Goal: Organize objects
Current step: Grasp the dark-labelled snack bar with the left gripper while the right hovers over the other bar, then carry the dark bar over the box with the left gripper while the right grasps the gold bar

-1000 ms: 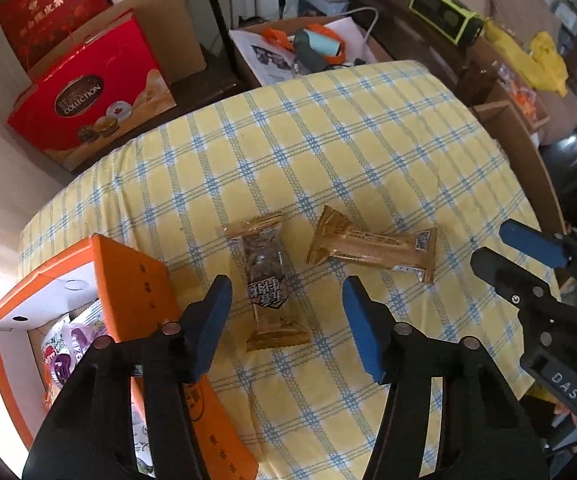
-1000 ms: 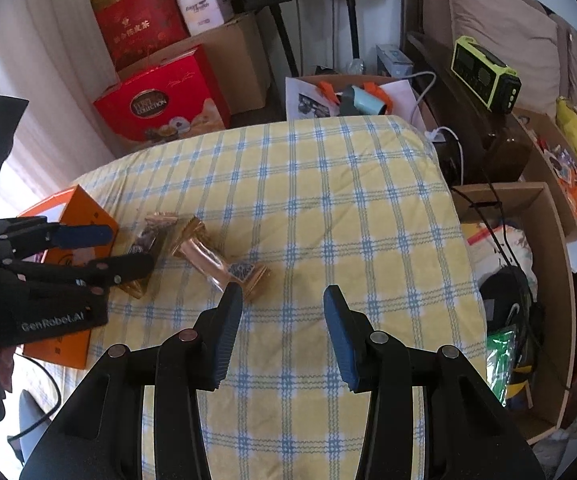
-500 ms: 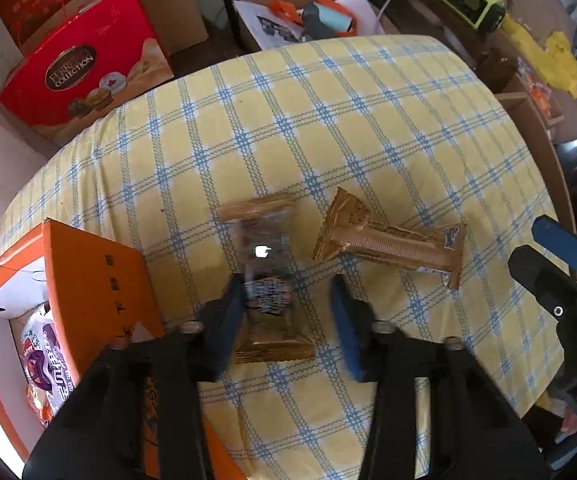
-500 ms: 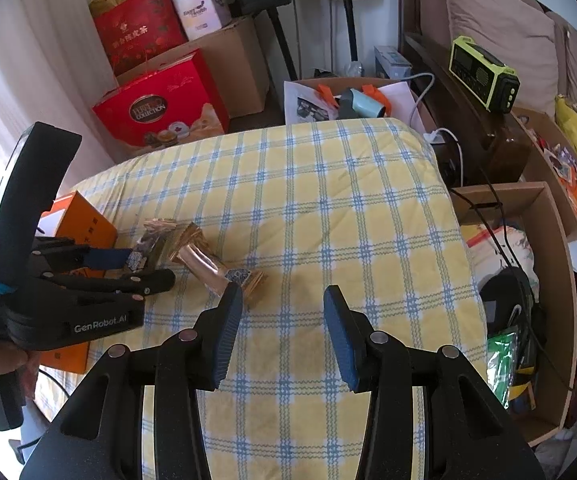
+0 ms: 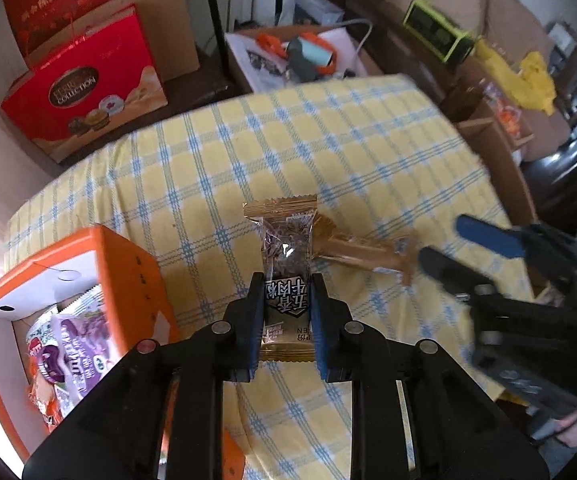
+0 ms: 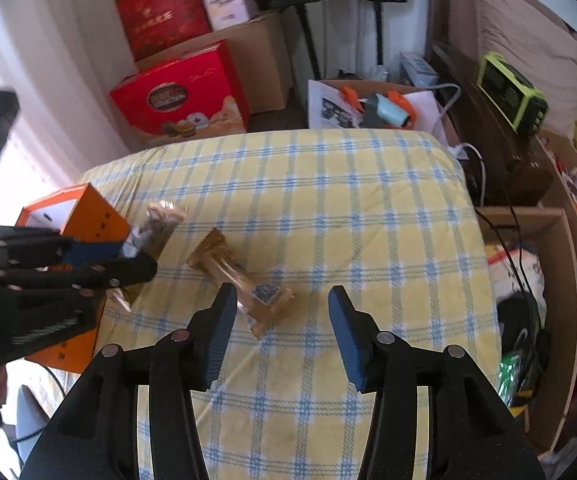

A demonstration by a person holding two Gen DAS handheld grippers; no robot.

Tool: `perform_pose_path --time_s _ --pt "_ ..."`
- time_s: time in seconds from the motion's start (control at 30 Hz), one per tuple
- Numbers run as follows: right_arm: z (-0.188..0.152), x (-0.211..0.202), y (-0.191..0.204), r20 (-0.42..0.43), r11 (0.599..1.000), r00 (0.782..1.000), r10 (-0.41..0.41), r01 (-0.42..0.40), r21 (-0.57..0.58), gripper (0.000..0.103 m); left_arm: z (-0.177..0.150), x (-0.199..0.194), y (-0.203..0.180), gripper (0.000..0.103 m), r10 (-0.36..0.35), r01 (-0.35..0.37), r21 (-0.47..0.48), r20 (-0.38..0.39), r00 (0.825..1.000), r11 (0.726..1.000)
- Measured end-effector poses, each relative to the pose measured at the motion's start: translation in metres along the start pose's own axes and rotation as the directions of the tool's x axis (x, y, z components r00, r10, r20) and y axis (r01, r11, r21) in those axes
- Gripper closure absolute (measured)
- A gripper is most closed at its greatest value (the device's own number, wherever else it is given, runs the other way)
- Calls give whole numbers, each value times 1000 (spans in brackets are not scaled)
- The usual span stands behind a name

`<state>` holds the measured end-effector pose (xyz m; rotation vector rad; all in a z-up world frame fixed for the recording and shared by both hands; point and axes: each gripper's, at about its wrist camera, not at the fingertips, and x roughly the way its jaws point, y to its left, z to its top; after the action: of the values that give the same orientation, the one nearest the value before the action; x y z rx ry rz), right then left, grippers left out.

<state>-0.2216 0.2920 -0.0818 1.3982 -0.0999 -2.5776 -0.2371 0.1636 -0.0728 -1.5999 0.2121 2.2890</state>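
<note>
The left gripper (image 5: 286,312) has its jaws closing on the near half of the dark snack packet (image 5: 286,264); the pads press its two long edges, and the packet's long axis runs straight away from the gripper, near to far. The orange box (image 5: 128,276), open and already holding other packets, stands just left of the gripper, so the coming move is most likely a short carry leftward and a drop into that opening.

The tan wafer bar (image 6: 244,284) lies flat on the checked cloth of the desk (image 6: 348,208), its long axis slanting from far left to near right. Its near end sits close to the left finger of the right gripper (image 6: 280,324), a little off the centre of the gap. The right gripper is the nearer one to this bar; its jaws are opening and hold nothing.

A second ago the left gripper stood wide open above the dark packet, which lay flat on the cloth. Now the packet is clamped and looks lifted clear. The right gripper's gap was narrower then, and the wafer bar sat farther from it.
</note>
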Motion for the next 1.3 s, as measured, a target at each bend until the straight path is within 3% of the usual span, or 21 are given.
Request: perform_pose_path --time_s 0.17,0.6,0.83,1.3 --pt "4 11 19 -24 996 1000 10 -12 -85 47 -3 -31 13 84 -47 49 -27 61 997 998" --pt "0 47 42 -79 980 996 -33 17 -200 47 -29 -74 51 84 -93 105 -79 140 986 991" --pt "-3 53 38 -90 989 996 -28 14 -148 75 -44 -92 71 84 -97 116 -97 176 980 989" --pt "1 23 38 -55 996 997 53 -57 -62 81 -85 -113 131 84 -54 94 -194 203 978 977"
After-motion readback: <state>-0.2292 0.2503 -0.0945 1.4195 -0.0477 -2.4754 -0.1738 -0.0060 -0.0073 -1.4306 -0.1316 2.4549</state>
